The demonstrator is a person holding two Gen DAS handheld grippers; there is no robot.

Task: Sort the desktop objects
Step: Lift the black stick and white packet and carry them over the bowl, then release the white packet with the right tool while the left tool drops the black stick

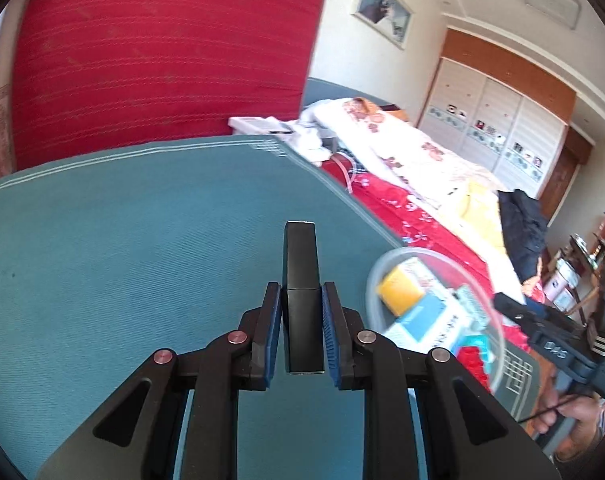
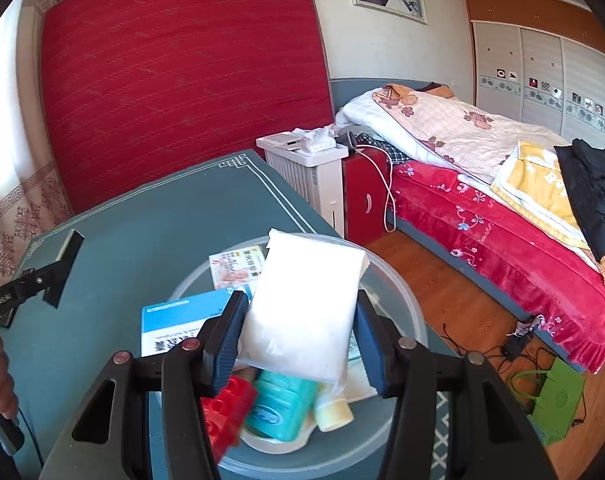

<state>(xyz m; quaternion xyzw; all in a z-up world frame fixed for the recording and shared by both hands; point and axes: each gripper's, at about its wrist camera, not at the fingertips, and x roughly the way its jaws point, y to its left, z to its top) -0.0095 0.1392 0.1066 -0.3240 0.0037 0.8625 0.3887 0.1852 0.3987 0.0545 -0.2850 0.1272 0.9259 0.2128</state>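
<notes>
both hands are mid-carry, each with one item already picked out — this looks like the lifting-out part of the sort, with the placing not yet done.

the left gripper [image 1: 301, 328] is pinched tight on a slim black bar [image 1: 300, 280], which stands up between the blue pads and pokes out toward the far side, held above the bare teal table [image 1: 122, 220]. from the right wrist view the same bar [image 2: 64, 264] hangs over the left part of the table, well apart from the clear tub [image 2: 398, 292].

the right gripper [image 2: 298, 344] has its jaws partly spread around a soft white pouch [image 2: 306, 304], both pads pressing its sides; the pouch hangs directly above the tub, over what is left in there — a blue and white box [image 2: 174, 320], a red block [image 2: 226, 412], a teal bottle [image 2: 280, 408], a pale yellow bottle [image 2: 334, 410].

my guess is that each item next needs a spot of its own on the open cloth. the pouch must first clear the tub's rim, and being soft it may sag or slip, so a level, unhurried carry seems wise. the bar needs only lowering and letting go.
</notes>
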